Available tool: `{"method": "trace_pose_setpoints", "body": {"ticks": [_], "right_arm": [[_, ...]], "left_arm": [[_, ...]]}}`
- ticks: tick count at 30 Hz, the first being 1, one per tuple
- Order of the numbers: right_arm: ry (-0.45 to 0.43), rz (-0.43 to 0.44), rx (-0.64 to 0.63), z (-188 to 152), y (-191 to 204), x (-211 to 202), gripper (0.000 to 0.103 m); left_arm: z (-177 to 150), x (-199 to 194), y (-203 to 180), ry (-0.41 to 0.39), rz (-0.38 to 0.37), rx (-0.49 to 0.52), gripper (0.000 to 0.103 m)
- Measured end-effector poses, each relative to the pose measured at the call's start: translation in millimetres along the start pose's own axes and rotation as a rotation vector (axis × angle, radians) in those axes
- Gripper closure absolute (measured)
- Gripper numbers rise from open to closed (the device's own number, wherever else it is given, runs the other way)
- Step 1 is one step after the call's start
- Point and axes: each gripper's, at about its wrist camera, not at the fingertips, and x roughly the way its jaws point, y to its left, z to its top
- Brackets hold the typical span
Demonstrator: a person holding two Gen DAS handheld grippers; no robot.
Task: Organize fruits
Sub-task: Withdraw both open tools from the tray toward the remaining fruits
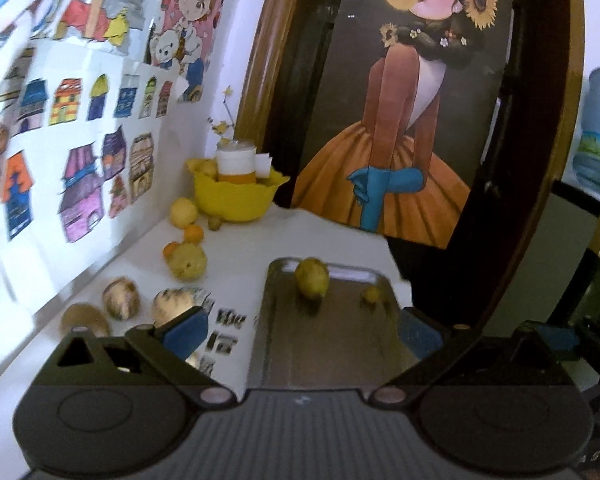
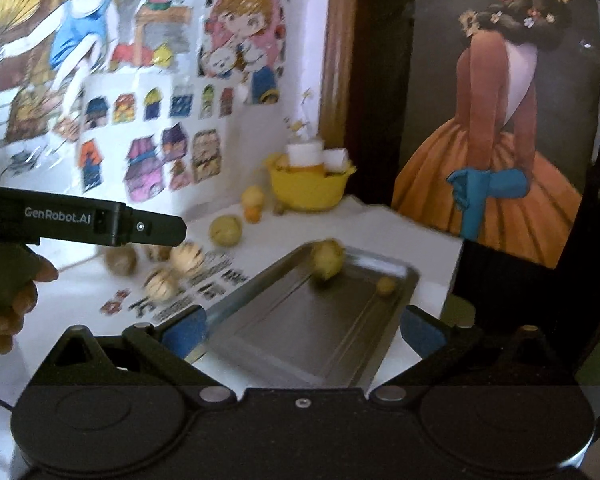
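Hovering over the near end of the metal tray [image 1: 340,344], the left gripper [image 1: 300,330] gaped wide and held nothing. 2 yellow fruits [image 1: 311,279] sat at the tray's far end; loose fruit [image 1: 187,261] lay forward-left, nearer this hand. The right gripper [image 2: 304,330] likewise stood wide, empty.
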Motion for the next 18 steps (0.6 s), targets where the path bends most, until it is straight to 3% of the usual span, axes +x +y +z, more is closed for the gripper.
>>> {"method": "trace_pose_setpoints", "body": {"ticks": [8, 18], "right_arm": [[0.083, 0.091, -0.023, -25.3, 38.6, 6.8, 0.001], [0.173, 0.15, -0.056, -36.4, 66.6, 51.6, 0.001]], "left_arm": [[-42.0, -20.7, 30.4, 0.084, 0.088, 0.05, 0.0], [-65.6, -29.6, 84.7, 0.158, 0.238, 0.008, 0.0]]}}
